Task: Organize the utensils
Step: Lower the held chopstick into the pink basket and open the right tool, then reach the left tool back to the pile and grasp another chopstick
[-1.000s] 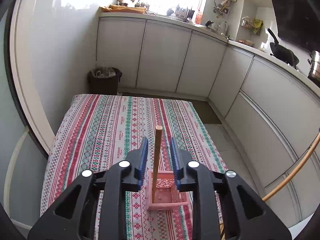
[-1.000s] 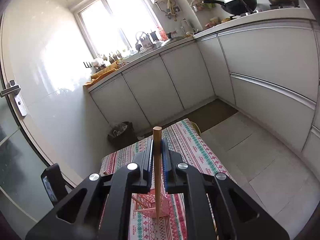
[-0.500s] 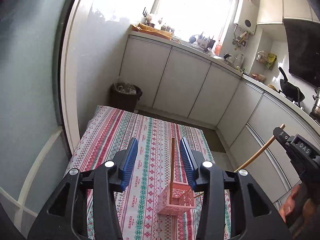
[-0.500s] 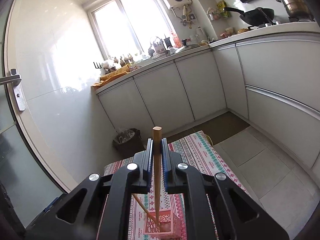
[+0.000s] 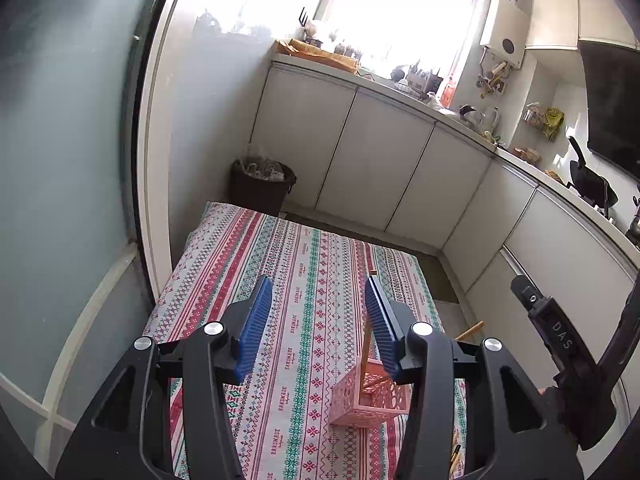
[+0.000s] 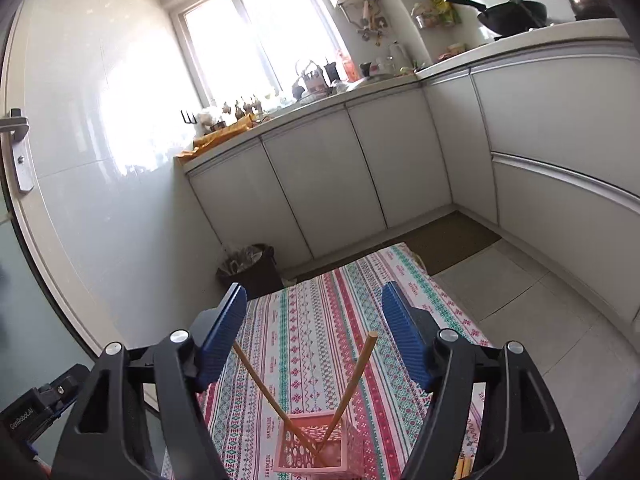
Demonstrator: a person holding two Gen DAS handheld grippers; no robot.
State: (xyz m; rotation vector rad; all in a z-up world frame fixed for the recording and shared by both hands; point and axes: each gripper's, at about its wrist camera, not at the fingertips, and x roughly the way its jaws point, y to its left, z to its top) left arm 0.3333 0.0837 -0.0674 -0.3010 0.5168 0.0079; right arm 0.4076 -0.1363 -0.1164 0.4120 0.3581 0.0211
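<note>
Small white kitchen, cabinets wrapping round the corner, and a tabletop (image 6: 304,320) under a striped red and green patterned cloth. Just below and ahead of the right hand-held gripper (image 6: 312,332) sits a pink perforated basket (image 6: 316,452) with two wooden chopsticks (image 6: 354,380) standing in it, crossed like a V, one leaning toward each blue pad. The jaws on that gripper have just sprung wide apart and nothing is between the pads, so I'd say the stick is dropped in. The left hand-held gripper (image 5: 318,320) has been opening too, about halfway, empty; the basket lies low and off to its right, partly behind its right finger. More sticks (image 6: 464,466) seem to lie on the cloth right of the basket, nearer the right hand, so that one probably goes next
</note>
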